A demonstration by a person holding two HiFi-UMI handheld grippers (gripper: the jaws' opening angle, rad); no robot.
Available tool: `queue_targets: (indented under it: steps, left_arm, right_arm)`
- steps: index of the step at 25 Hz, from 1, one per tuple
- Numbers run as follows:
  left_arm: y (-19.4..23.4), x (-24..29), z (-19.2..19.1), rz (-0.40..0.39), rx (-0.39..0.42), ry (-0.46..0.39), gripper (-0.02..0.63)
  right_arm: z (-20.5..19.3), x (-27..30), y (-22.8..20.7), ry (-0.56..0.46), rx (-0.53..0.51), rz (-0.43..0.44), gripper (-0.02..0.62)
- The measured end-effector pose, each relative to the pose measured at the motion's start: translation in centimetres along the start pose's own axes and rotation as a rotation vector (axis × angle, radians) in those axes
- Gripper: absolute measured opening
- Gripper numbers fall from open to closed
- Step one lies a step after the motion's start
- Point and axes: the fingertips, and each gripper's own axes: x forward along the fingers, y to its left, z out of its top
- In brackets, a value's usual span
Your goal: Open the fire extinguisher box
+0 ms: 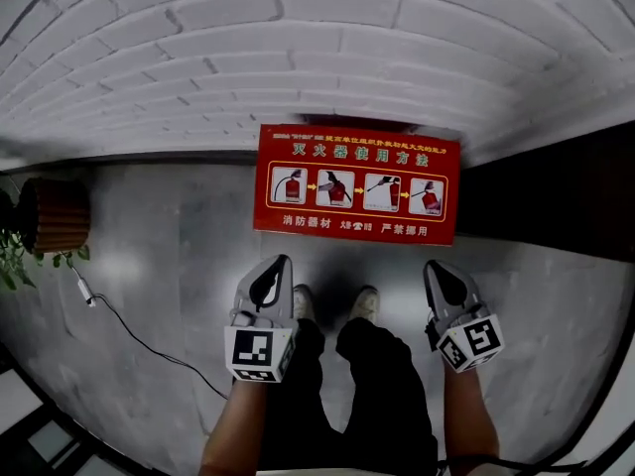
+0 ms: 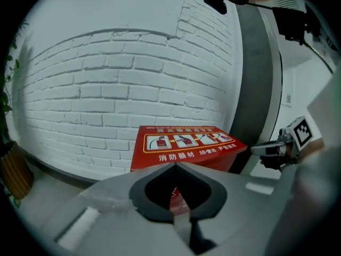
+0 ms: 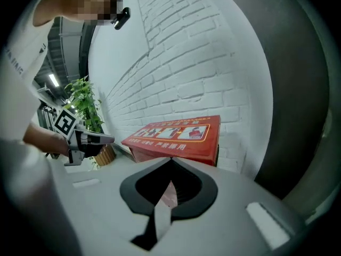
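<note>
Left tool and right tool, clenched empty, hang just short of the box's near edge.

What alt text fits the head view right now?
A red rectangular fire extinguisher box, lid down, stands on the grey floor against a white brick wall. The left hand-held gripper and right hand-held gripper hover shut, short of it.

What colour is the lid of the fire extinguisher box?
The lid of the fire extinguisher box is red, with white lettering and small pictures. The head view shows it best.
</note>
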Motion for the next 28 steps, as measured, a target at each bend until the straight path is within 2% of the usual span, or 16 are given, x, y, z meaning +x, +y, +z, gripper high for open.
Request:
queue_targets:
  steps: [5,9,15,23,25,28]
  left_arm:
    - [0.6,0.4,-1.3,0.017,-0.023,0.004,0.003]
    - [0.3,-0.3,-0.6,0.013,-0.054,-0.003,0.003]
    - [0.3,-1.6,-0.2,0.002,-0.037,0.013,0.003]
    - [0.8,-2.0,-1.2,0.019,-0.067,0.002,0.003]
    - [1.0,-2.6,-1.4,0.029,-0.077,0.027,0.003]
    - [1.0,-3.9,-0.3,-0.006,-0.064,0.025,0.003]
  right_arm:
    - [-2.5,2.5,-1.7,0.008,0.014,-0.017,0.002]
    - [-2.6,3.7,-2.4,0.015,0.017,-0.029,0.002]
    - [-2.6,3.9,-2.6,0.019,0.036,-0.064,0.002]
    - [0.6,2.4,-1.3,-0.091,-0.003,-0.052,0.002]
    - [2.1,1.6,-0.6,-0.112,0.002,-0.056,0.002]
    - [6.0,0.5,0.6,-0.136,0.015,-0.071,0.002]
